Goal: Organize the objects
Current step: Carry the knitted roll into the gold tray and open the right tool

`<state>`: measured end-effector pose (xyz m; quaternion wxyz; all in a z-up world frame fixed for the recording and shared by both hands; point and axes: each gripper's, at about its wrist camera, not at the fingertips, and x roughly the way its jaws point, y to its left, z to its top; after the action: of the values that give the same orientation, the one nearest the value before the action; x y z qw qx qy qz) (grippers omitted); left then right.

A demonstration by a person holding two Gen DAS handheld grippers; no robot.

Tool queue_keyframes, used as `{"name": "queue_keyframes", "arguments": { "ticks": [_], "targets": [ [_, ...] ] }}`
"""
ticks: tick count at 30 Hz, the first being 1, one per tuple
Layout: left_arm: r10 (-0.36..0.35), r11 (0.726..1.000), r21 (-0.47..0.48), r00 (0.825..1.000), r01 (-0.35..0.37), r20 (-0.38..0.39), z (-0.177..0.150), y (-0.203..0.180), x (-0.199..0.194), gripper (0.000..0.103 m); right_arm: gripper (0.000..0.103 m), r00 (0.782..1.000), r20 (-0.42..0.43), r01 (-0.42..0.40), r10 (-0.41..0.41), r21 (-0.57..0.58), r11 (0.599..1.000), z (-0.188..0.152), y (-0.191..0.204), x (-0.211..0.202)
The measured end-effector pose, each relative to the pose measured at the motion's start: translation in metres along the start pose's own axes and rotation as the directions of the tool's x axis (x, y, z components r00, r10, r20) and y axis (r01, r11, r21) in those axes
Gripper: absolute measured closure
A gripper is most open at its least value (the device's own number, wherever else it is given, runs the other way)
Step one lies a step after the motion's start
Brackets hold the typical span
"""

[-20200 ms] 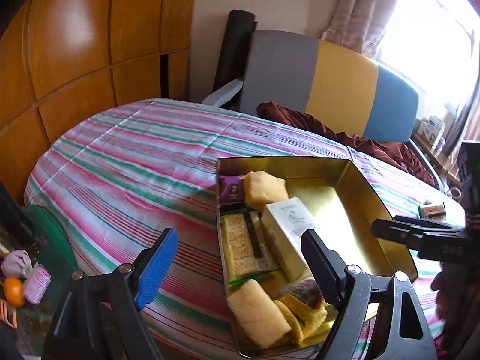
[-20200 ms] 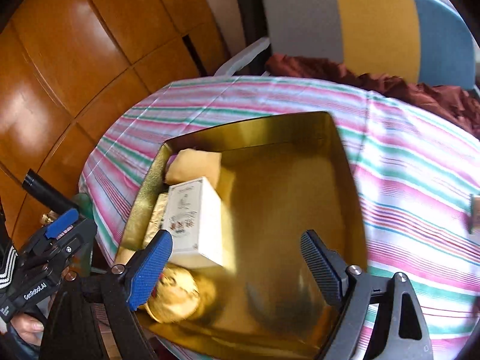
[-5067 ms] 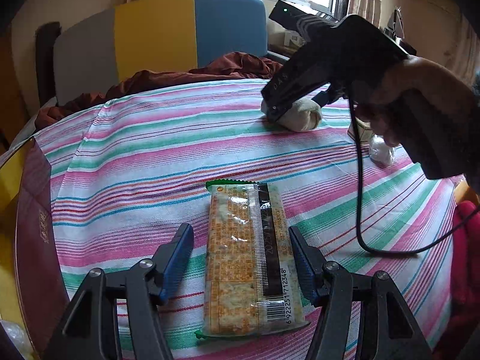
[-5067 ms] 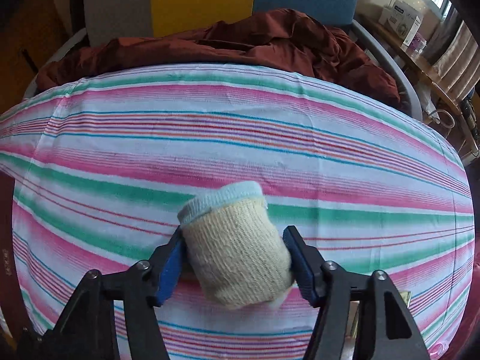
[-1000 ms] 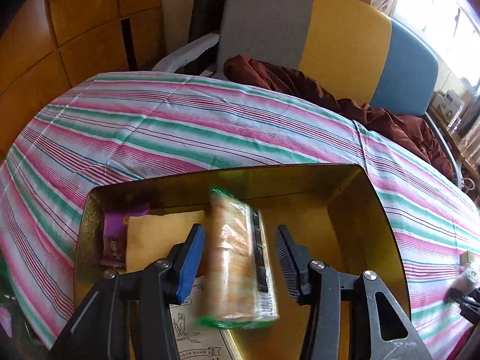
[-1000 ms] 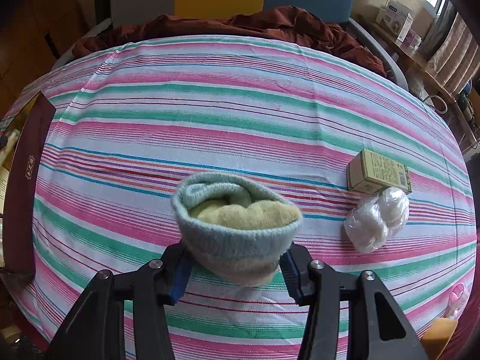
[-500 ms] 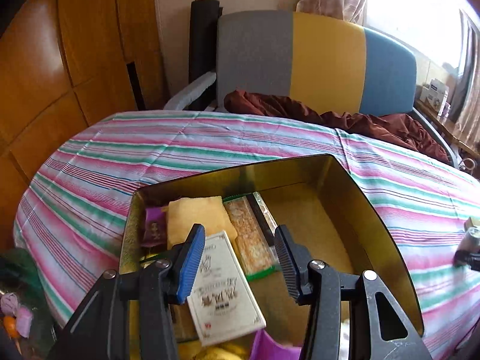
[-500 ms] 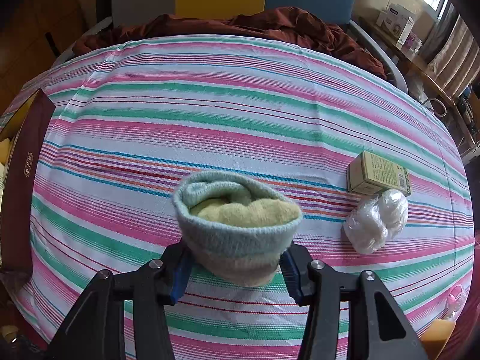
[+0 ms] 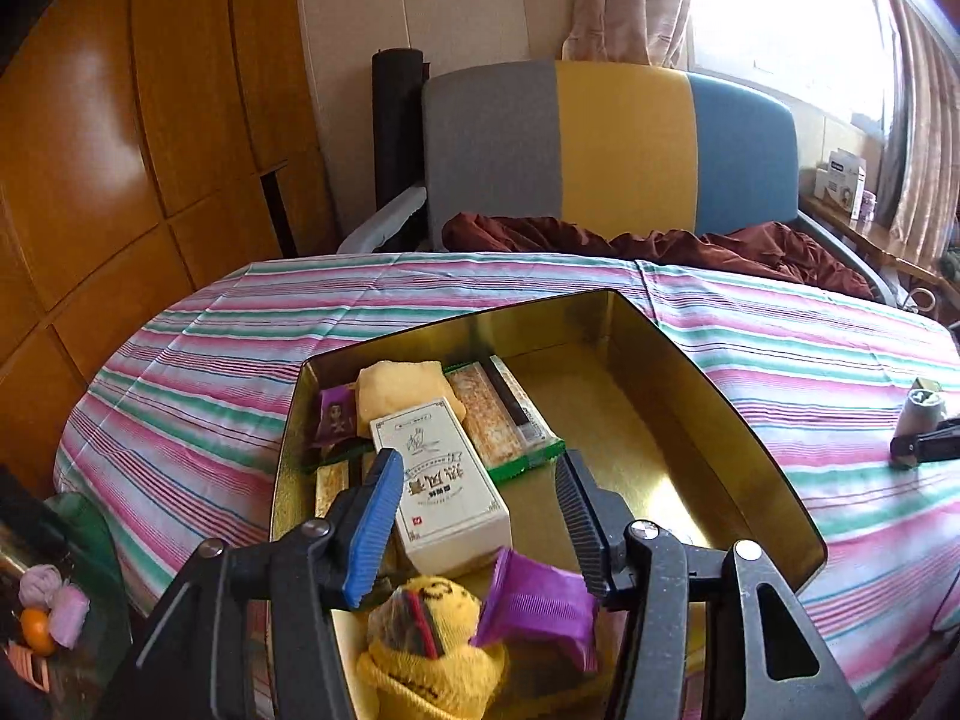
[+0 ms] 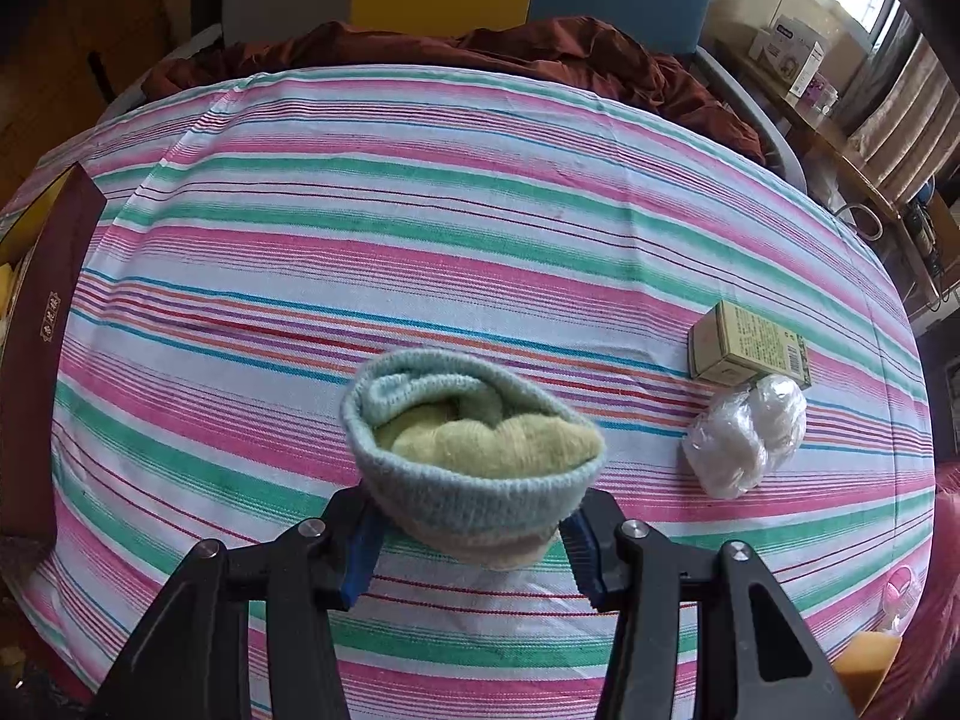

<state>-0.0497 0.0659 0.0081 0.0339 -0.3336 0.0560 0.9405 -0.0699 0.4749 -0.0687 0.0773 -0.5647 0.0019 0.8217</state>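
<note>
Striped cloth in pink, green and white covers the table, and beyond it at 12 o'clock we see a chair with grey, yellow and blue panels and a dark red cloth heaped on its seat.

Left wrist view: our left tongs hang released over a gold tin, fingers apart and holding nothing. Inside the tin, a white box lies between the fingers. A cracker packet lies just beside it at 1 o'clock, a yellow cloth at 11 o'clock, and a small purple packet at 10 o'clock. A yellow sock roll and a purple wrapper sit at 6 o'clock against the near wall. At 3 o'clock, well apart from the tin, the right tongs' tip shows with its load, too small to detail.

Right wrist view: our right tongs are clenched on a rolled sock, pale blue outside and yellow-green within, held above the cloth. At 3 o'clock a small green box touches a clear plastic bundle on the table. At 9 o'clock we see the tin's dark red outer wall.
</note>
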Motion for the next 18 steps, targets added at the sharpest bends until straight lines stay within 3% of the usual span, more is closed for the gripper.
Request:
{"name": "queue_keyframes", "arguments": {
  "ticks": [11, 18],
  "targets": [
    [-0.010, 1.000, -0.022, 1.000, 0.010, -0.007, -0.018, 0.015, -0.011, 0.049, 0.051, 0.983, 0.040, -0.178, 0.179, -0.021, 0.984, -0.004, 0.071, -0.027],
    [-0.006, 0.999, -0.051, 1.000, 0.006, 0.000, -0.022, 0.027, -0.013, 0.049, 0.051, 0.931, 0.122, -0.334, 0.344, -0.095, 0.938, 0.012, 0.141, -0.068]
  ]
}}
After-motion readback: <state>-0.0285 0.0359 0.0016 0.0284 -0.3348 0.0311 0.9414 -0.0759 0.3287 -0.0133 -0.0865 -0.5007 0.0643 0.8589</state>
